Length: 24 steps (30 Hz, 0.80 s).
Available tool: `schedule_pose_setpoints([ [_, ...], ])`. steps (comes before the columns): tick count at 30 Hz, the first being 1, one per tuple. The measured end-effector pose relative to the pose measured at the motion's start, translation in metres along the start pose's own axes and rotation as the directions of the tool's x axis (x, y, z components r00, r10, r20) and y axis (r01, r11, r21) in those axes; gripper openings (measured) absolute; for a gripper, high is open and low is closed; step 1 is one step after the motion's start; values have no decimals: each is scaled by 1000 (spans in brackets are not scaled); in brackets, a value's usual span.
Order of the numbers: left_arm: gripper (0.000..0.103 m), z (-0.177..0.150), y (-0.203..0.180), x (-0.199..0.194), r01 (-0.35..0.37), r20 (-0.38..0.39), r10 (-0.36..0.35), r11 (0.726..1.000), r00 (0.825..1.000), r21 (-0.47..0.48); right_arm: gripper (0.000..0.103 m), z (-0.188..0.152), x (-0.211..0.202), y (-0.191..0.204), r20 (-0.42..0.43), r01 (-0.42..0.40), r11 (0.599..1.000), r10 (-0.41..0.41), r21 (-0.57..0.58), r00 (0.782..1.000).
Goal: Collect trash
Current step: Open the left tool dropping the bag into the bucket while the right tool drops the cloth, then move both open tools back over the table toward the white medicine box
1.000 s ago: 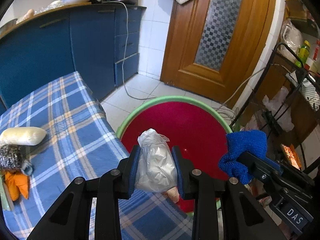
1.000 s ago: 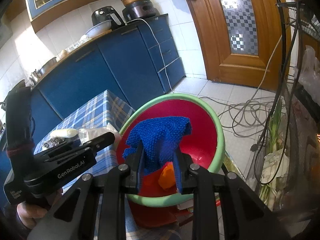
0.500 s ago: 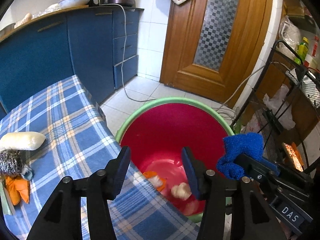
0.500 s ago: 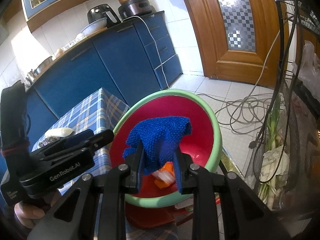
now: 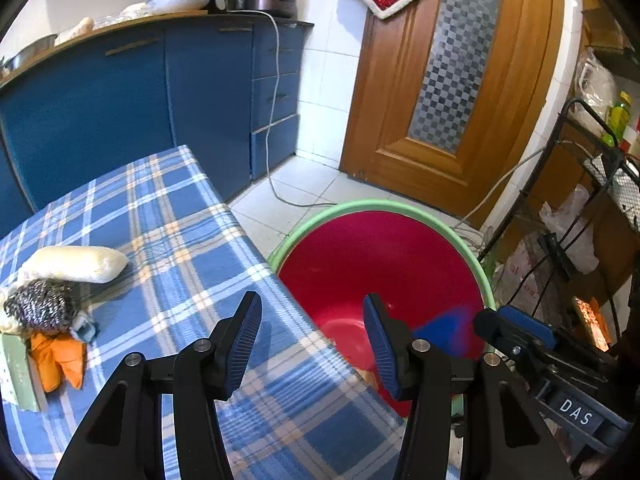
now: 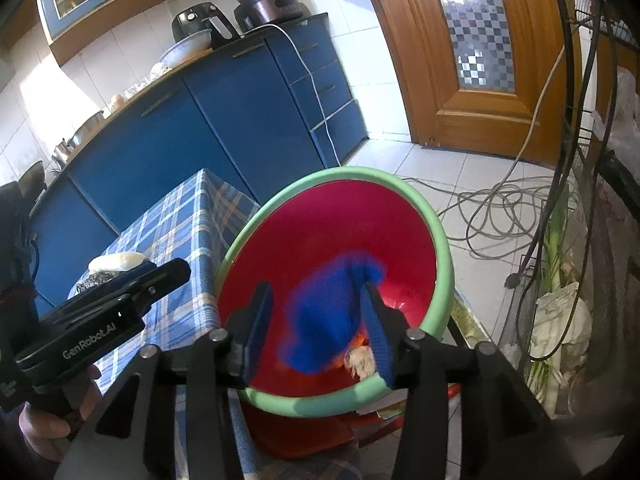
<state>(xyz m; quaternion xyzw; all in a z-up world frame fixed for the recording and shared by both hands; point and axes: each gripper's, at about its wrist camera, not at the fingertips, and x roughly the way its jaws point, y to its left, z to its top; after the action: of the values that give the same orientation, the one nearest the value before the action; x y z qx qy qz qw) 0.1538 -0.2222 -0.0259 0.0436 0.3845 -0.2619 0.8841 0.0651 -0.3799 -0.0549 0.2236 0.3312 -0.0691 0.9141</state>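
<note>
A red basin with a green rim [image 5: 452,236] [image 6: 442,248] stands beside the blue plaid table [image 5: 168,216]. My left gripper [image 5: 312,344] is open and empty over the table's edge and the basin. My right gripper [image 6: 318,330] is open; the blue knitted cloth [image 6: 324,320] is blurred between its fingers, falling into the basin. The cloth also shows in the left wrist view [image 5: 444,332]. Orange and pale scraps [image 6: 360,356] lie at the basin's bottom. On the table remain a white bag [image 5: 76,264], a steel scourer [image 5: 40,304] and an orange wrapper [image 5: 56,360].
Blue kitchen cabinets [image 5: 120,108] stand behind the table. A wooden door [image 5: 448,100] is at the back. A black wire rack [image 5: 592,200] with bags stands at the right. Cables [image 6: 492,216] lie on the tiled floor.
My left gripper opened and dropped the white plastic bag into the basin, then drew back over the table. My right gripper has now opened and the blue cloth is falling.
</note>
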Motion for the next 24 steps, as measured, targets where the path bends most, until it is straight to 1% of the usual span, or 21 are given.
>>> schedule_pose_setpoints([
  [4, 54, -2, 9, -10, -14, 12, 14, 1000, 1000, -22, 54, 0, -4, 3, 8, -2, 1000, 2, 0, 1000],
  [7, 54, -3, 17, -17, -30, 18, 30, 999, 999, -36, 54, -1, -6, 6, 9, -10, 1000, 10, -4, 1000],
  [13, 54, -9, 39, -39, -77, 43, 80, 995, 996, -64, 56, -3, -10, 13, 10, -20, 1000, 21, -9, 1000],
  [17, 54, -15, 60, -54, -117, 55, 123, 988, 991, -98, 56, -4, -12, 19, 12, -25, 1000, 25, -18, 1000],
  [19, 54, -18, 68, -60, -132, 58, 139, 984, 989, -116, 58, -5, -13, 23, 12, -29, 999, 29, -22, 1000],
  [24, 55, -25, 96, -76, -176, 64, 188, 970, 980, -166, 59, -7, -13, 35, 4, -39, 998, 39, -41, 999],
])
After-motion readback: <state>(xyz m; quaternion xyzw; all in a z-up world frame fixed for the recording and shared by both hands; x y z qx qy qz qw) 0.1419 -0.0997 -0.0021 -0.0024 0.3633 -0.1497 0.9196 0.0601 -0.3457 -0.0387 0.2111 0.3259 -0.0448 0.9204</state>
